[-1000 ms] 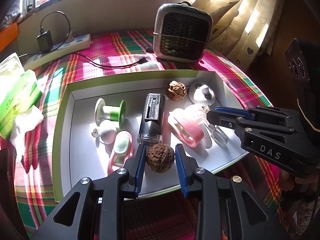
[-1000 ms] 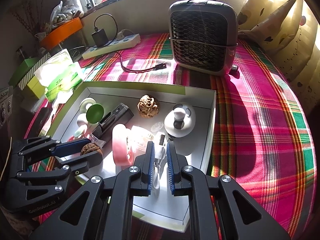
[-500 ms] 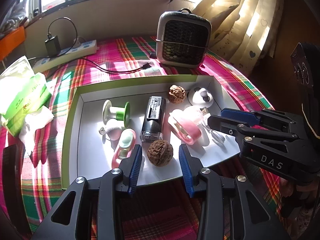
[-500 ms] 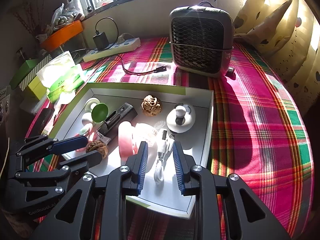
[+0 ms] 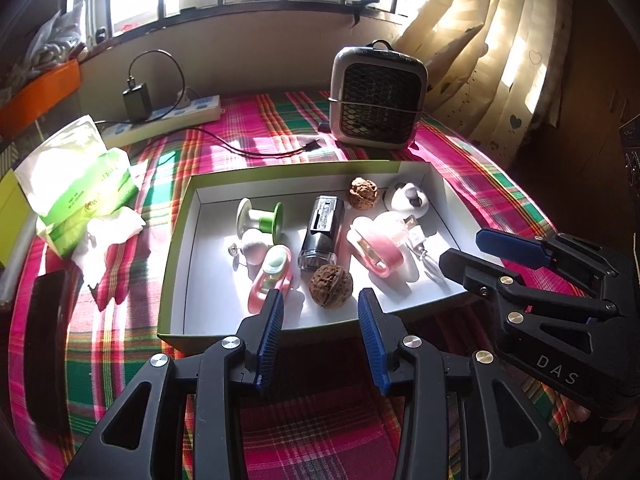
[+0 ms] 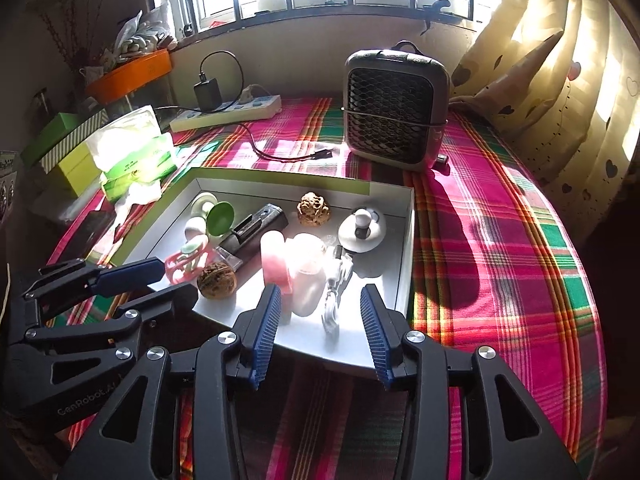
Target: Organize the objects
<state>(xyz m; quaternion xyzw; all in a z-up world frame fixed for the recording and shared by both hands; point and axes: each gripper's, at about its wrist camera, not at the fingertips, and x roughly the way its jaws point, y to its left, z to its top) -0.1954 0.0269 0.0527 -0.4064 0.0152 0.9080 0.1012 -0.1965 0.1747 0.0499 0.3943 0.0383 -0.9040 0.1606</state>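
On the plaid cloth, the tissue pack [image 5: 86, 192] sits left of the white box [image 5: 178, 272], which already holds about 9 small things: a green spool [image 5: 262, 220], a pink clip [image 5: 272, 280], a black case [image 5: 324, 232], 2 walnuts, the near one [image 5: 331, 286], and a white cable [image 6: 334, 292]. The left gripper [image 5: 320, 332] is parted and empty. The right gripper [image 6: 320, 328] is opening, gripping nothing. Sorting looks nearly finished; nothing loose seems left outside.

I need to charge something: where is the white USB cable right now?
The white USB cable lies in the tray, at its near right part in the right wrist view, beside the pink bottle and in front of the white knob.
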